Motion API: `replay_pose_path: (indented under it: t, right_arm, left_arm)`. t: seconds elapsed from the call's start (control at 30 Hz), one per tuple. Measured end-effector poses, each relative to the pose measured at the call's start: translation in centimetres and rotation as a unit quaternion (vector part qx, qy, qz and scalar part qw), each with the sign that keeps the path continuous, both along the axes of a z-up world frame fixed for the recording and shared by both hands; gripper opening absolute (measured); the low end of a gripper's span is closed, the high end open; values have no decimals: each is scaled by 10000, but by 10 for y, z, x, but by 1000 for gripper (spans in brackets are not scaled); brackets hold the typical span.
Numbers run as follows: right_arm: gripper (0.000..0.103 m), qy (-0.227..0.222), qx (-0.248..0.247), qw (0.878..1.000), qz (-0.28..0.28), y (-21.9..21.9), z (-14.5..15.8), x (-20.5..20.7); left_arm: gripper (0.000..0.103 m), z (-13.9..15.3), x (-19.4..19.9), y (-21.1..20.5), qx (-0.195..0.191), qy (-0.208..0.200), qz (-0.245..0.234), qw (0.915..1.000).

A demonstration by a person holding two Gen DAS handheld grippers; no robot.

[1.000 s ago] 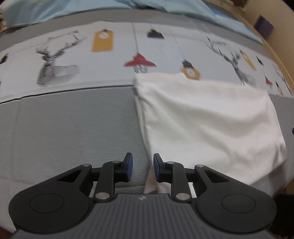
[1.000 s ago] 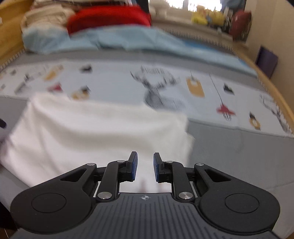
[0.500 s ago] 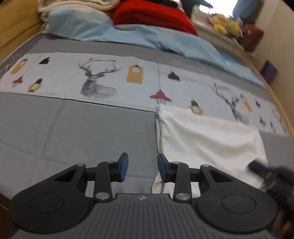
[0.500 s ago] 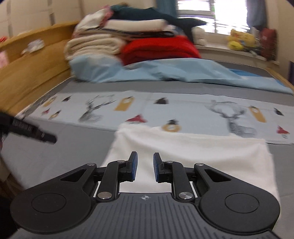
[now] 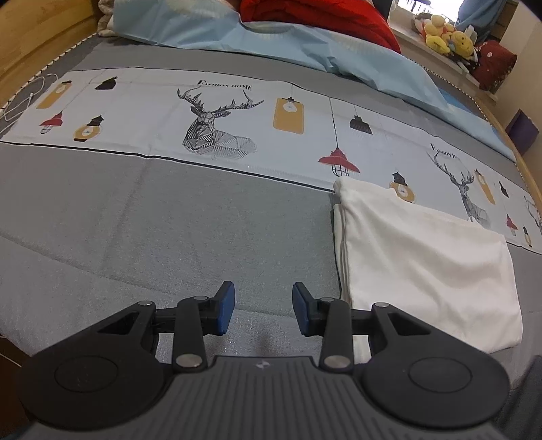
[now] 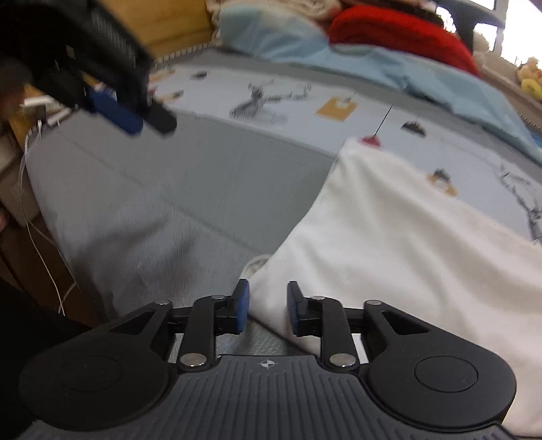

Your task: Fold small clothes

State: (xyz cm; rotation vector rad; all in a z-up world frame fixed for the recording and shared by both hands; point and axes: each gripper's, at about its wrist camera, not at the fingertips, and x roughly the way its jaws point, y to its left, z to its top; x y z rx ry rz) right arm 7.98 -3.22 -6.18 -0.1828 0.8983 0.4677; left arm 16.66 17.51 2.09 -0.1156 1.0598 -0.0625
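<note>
A white garment (image 5: 423, 264), folded into a rectangle, lies flat on the grey bed cover (image 5: 169, 237). My left gripper (image 5: 264, 311) hovers open over bare grey cover just left of the garment's near left corner, nothing between its fingers. In the right wrist view the garment (image 6: 406, 254) fills the right half. My right gripper (image 6: 268, 309) hangs above its near left corner with jaws opening; the cloth edge shows between the blue pads, which do not press on it. The left gripper (image 6: 128, 118) appears blurred at the upper left of that view.
A printed strip (image 5: 220, 118) with deer and lamps crosses the bed behind the garment. A light blue sheet (image 5: 305, 44) and a red blanket (image 5: 321, 17) lie at the far end, stuffed toys (image 5: 447, 37) beyond. A wooden frame (image 5: 34, 34) and a white cable (image 6: 34, 220) line the left side.
The left gripper pulled left off the garment and its jaws widened. The right gripper swept left across the garment to its left corner and its jaws opened. The garment stayed put.
</note>
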Motion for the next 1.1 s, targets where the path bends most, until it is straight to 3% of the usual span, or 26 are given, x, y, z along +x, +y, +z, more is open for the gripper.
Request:
replay_pose_path:
  t: [0.17,0.4,0.53,0.87,1.1]
  right_arm:
    - [45,149,-222,9996,112,19,-20,4]
    - [50,136,-416,9989,149,30,-30,6]
    - [35,103,-415,9990,118,26,-30,10]
    - [12,200,-127,9997,-59,14,-20,11]
    - [9,87,267,9993,-265,-3,0,12]
  left_arm:
    - [43,-6,6,-4,-2,59,-65,10000]
    - [44,-9,11,-9,-31,98,-112,9999]
    - [44,-9,14,-11,-28,109,-127,9999]
    - [44,-11,15,-16,-21,147,-142,9998]
    - [44,-14,18,-15,-112,256,-48,9996]
